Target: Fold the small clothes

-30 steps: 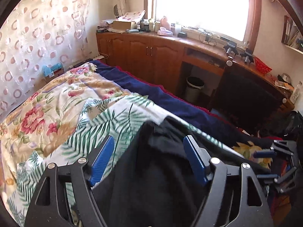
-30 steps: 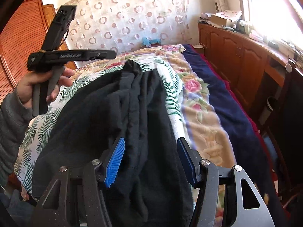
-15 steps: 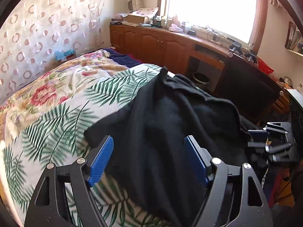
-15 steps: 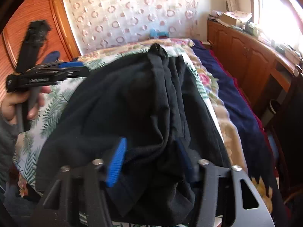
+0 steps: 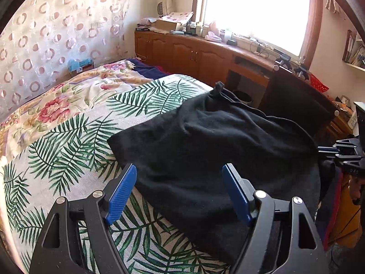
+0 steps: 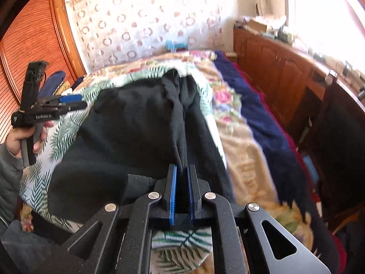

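The black garment lies spread on the bed, on the palm-leaf sheet, and it fills the space straight ahead of both your tongs. Seen from your right wrist, a bunched ridge of its cloth runs from the far end of the garment straight back into your right tongs. Their jaws have just been closing, and the blue pads now stand almost together with that fold pinched between them, so your right tongs are gripping the garment at its near edge.

Your left tongs hang above the garment's near corner with the jaws spread wide. One blue pad sits over the leaf sheet just left of the cloth's edge, the other over the black cloth; neither presses on anything. From the right wrist you can see your left hand holding those tongs off to the left of the garment.

Beyond the garment, ahead of the left tongs, the sheet gives way to a floral bedspread and a dark blue blanket along the bed's right side. Further right runs a wooden cabinet under the bright window, its top crowded with small items. A patterned curtain hangs behind the head of the bed.
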The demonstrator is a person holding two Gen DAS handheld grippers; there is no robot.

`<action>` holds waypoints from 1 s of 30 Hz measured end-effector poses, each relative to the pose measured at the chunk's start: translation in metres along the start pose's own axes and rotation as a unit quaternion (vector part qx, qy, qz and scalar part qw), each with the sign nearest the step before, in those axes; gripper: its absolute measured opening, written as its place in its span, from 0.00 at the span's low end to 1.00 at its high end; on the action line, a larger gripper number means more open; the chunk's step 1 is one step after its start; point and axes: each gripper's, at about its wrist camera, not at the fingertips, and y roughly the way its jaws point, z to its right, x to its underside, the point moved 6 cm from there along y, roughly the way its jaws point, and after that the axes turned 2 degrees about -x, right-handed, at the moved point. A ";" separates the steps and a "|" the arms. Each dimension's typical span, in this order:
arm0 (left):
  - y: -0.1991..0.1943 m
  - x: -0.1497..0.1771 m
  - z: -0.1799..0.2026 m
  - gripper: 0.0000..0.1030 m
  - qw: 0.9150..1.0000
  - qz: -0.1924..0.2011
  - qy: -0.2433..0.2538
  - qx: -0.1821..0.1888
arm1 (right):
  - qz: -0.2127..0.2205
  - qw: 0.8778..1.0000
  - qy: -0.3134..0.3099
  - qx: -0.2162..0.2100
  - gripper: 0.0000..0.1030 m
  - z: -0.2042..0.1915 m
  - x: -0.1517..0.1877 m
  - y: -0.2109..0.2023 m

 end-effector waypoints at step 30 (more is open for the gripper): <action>0.025 0.008 -0.041 0.76 0.996 -0.033 -0.053 -0.065 | 0.012 0.994 -0.092 -0.056 0.44 -0.008 -0.140 0.121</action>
